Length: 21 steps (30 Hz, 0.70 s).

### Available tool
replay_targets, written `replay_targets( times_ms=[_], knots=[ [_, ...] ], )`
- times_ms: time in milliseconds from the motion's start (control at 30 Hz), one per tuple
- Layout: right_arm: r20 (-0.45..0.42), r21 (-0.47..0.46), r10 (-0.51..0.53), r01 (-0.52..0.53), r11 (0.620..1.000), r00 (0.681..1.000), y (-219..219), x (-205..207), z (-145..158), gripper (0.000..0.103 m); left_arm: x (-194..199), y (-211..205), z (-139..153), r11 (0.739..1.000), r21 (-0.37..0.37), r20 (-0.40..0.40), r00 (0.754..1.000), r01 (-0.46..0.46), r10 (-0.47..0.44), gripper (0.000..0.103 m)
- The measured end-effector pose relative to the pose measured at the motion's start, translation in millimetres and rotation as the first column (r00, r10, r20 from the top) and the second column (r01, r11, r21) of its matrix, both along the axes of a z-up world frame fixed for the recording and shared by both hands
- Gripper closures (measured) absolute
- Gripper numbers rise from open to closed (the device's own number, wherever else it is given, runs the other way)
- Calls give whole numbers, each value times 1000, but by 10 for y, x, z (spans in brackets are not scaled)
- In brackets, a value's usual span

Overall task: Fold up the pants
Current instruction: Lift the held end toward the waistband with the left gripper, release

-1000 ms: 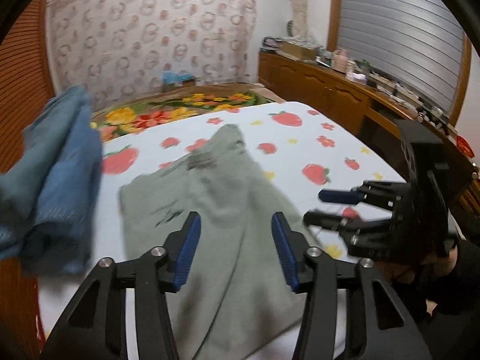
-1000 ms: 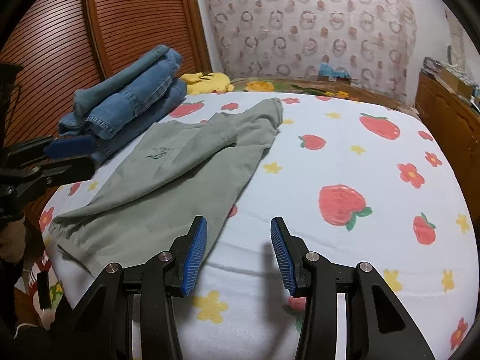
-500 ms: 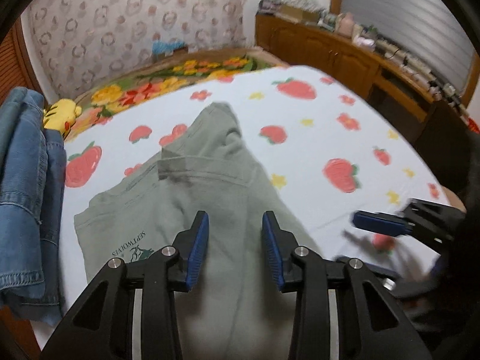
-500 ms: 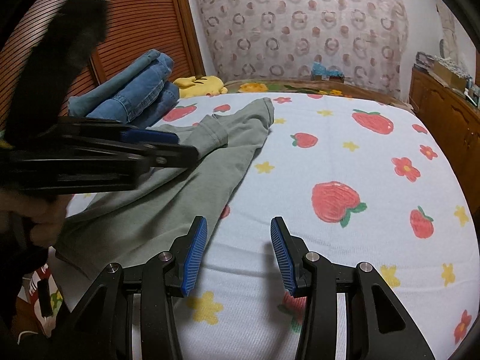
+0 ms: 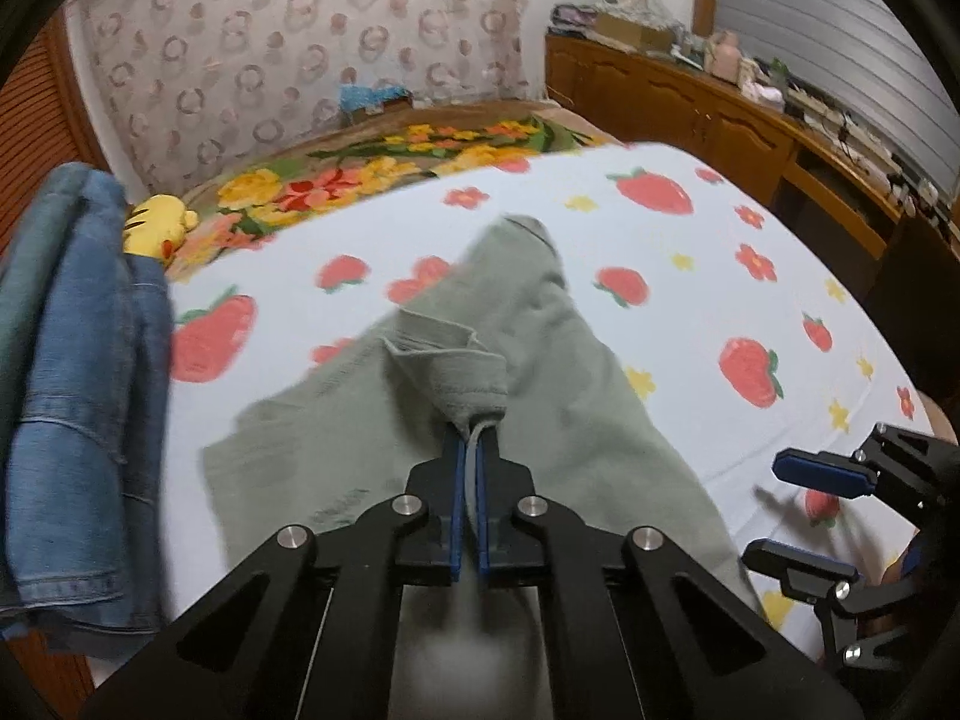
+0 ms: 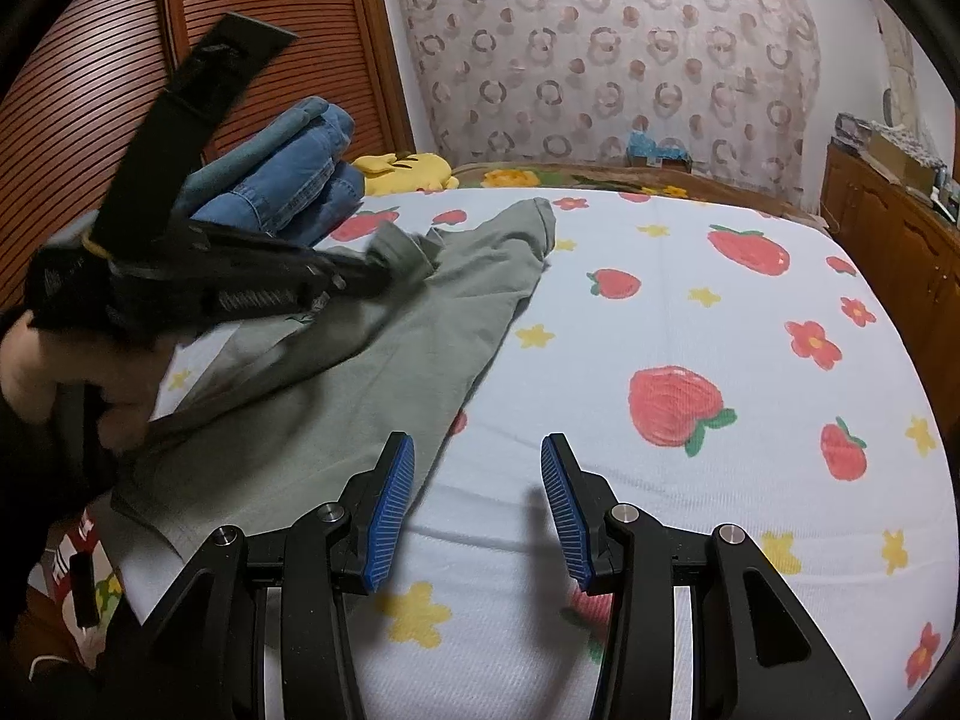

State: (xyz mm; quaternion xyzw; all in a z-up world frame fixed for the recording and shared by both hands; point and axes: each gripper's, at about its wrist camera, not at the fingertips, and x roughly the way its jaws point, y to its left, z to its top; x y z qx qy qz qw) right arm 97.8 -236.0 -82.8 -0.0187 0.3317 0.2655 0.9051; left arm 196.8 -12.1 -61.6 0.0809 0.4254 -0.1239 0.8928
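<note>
step: first fold begun | pants (image 5: pixel 540 396) spread mid-bed, left of centre | left gripper (image 5: pixel 470 468) pinched on raised cuff | right gripper (image 6: pixel 477 516) held spread, empty | next: cuff to be carried across toward waistband

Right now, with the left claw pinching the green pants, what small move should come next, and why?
Probably lift the left claw a little and carry the pinched leg cuff across the green pants. Its pads are shut on a bunched fold, while the rest lies flat on the strawberry sheet. The right claw is open, holding nothing, beside the near edge.
</note>
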Motion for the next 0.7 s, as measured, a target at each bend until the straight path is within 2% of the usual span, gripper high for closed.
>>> replay_targets(
  times_ms=[200,367,700],
  knots=[
    [-1,-4,0,0,1000,1000,6,0,-2,57,41,450,168,997,-4,42,996,-82,82,99],
    [-2,-6,-4,4,1000,1000,7,-1,-5,57,107,726,142,991,1,37,990,-135,135,99],
    [-3,-8,-3,3,1000,1000,12,-1,-14,57,75,933,44,983,21,40,983,-182,181,99]
  ],
)
